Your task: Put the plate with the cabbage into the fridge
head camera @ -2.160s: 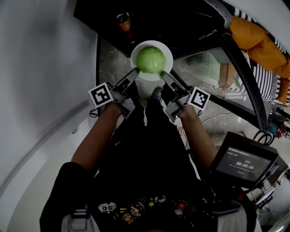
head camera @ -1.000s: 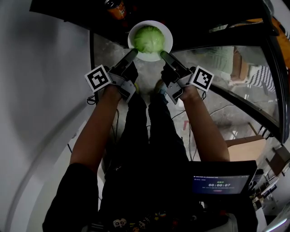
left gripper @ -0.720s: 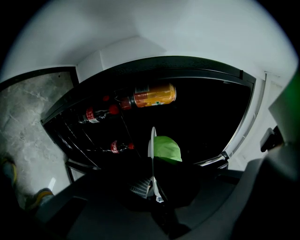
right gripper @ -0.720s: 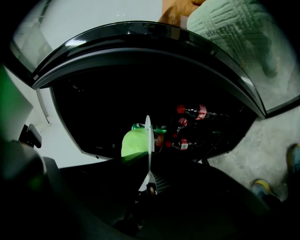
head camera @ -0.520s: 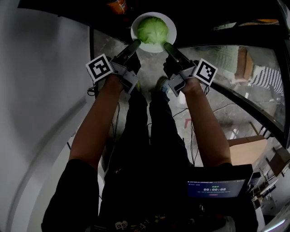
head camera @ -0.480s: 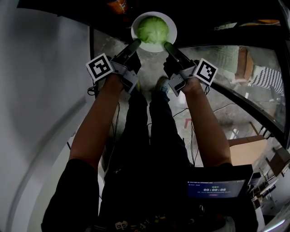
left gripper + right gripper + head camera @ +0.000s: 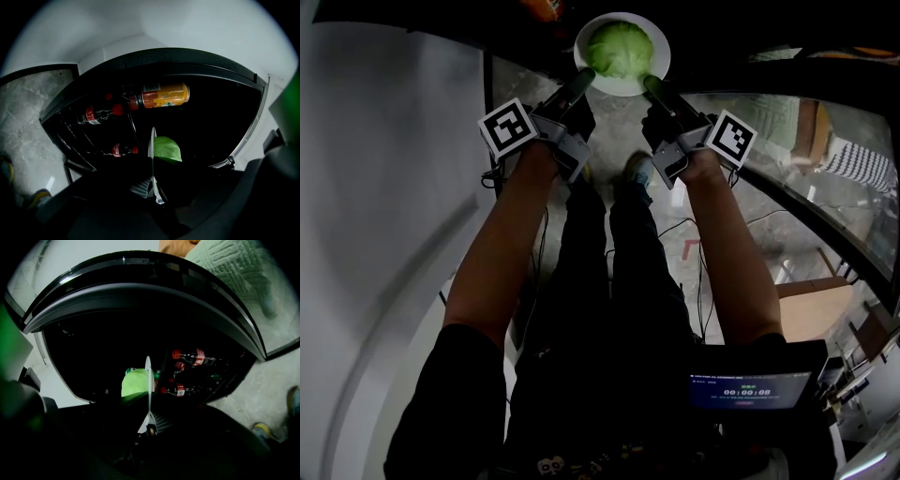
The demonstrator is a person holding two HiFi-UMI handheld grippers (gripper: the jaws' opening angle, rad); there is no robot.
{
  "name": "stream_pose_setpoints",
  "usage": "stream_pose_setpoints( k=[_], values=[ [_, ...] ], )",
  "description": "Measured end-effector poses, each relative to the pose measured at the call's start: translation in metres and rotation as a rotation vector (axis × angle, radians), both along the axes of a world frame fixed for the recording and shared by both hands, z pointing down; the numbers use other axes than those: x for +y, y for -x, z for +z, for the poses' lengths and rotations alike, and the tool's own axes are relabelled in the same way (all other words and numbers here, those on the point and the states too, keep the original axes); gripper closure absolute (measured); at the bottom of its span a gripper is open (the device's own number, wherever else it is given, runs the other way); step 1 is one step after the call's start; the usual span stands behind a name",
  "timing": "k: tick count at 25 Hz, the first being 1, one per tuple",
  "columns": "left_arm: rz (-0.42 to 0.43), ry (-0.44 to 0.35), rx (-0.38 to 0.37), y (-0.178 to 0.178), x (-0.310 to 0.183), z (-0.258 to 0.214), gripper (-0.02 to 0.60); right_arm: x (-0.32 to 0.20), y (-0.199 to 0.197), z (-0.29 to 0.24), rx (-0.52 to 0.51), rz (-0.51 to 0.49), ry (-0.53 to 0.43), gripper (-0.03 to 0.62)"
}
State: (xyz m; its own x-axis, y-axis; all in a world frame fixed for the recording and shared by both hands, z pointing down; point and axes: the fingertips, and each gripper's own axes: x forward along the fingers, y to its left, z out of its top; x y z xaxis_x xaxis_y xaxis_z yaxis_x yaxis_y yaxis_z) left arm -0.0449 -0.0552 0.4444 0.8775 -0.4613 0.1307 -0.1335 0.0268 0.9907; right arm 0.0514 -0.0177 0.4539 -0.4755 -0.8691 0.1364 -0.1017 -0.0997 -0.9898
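Observation:
A white plate (image 7: 659,67) carries a green cabbage (image 7: 620,48) at the top of the head view, held out at the dark open fridge (image 7: 741,28). My left gripper (image 7: 581,84) is shut on the plate's left rim and my right gripper (image 7: 652,86) is shut on its right rim. In the left gripper view the plate (image 7: 152,154) shows edge-on with the cabbage (image 7: 168,148) to its right. In the right gripper view the plate (image 7: 148,380) is edge-on too, the cabbage (image 7: 135,382) on its left.
Inside the fridge lie red-capped cola bottles (image 7: 96,115) (image 7: 190,356) and an orange drink bottle (image 7: 161,95) on wire shelves. The glass fridge door (image 7: 797,169) stands open at the right. A white wall (image 7: 384,206) is at the left. A timer screen (image 7: 750,386) sits low right.
Both grippers have carried the plate with the cabbage forward and up, further towards the fridge opening. Their hold on the rim is unchanged.

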Motion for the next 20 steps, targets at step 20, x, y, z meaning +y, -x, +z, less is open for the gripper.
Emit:
stream_pose_setpoints(
  k=[20],
  values=[
    [-0.028, 0.019, -0.001, -0.0018, 0.0008, 0.0074, 0.569, 0.0005, -0.0027, 0.0083, -0.018, 0.021, 0.007, 0.574]
  ],
)
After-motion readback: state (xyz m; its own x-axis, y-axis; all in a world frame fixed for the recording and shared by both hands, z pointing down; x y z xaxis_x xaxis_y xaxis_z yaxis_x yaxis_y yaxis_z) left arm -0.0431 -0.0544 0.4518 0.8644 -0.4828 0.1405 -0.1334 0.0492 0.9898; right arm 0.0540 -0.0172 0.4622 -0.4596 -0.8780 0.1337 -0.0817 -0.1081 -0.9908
